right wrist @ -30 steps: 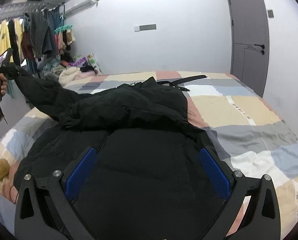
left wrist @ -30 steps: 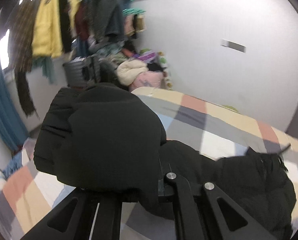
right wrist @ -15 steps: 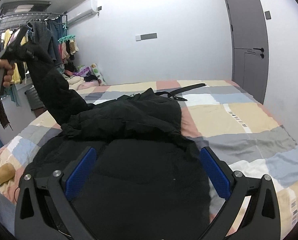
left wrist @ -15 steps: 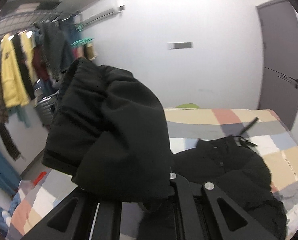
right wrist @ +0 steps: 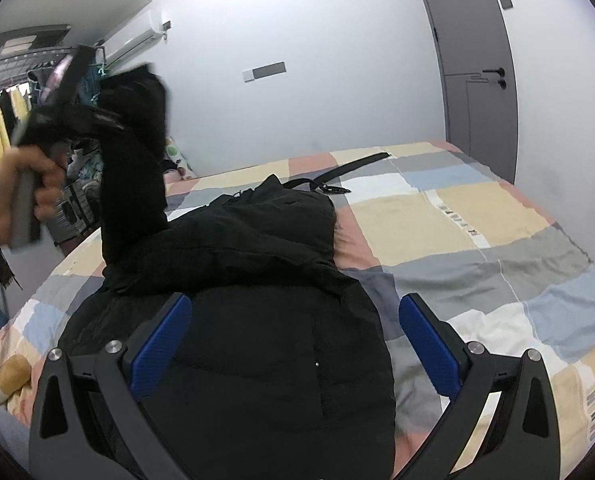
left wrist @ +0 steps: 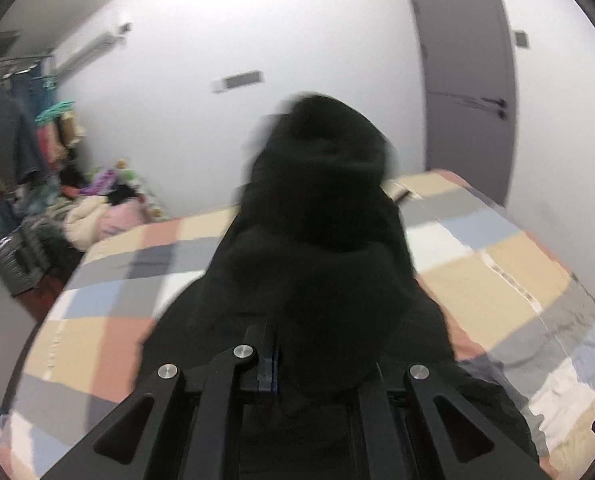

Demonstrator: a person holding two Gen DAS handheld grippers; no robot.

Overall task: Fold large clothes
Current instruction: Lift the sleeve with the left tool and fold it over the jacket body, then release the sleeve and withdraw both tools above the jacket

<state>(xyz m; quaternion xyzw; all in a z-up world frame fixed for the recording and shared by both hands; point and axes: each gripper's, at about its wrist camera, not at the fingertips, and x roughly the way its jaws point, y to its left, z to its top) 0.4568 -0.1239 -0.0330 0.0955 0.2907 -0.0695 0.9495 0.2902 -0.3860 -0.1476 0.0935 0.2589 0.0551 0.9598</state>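
Dark lettering printed along the pale seams of the patchwork bedspread point(right wrist: 497, 216), near the right edge and again at mid-bed; too small, tilted and warped to read. Same marks blurred in the left wrist view. Nothing else lettered or numbered, legibly.

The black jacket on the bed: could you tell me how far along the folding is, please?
Early stage. Done: the black jacket lies spread on the patchwork bed. In hand: the left gripper is shut on its sleeve, held raised above the body; the right gripper hangs open above the hem. Left: laying the sleeve across, the other sleeve, then folding the body.
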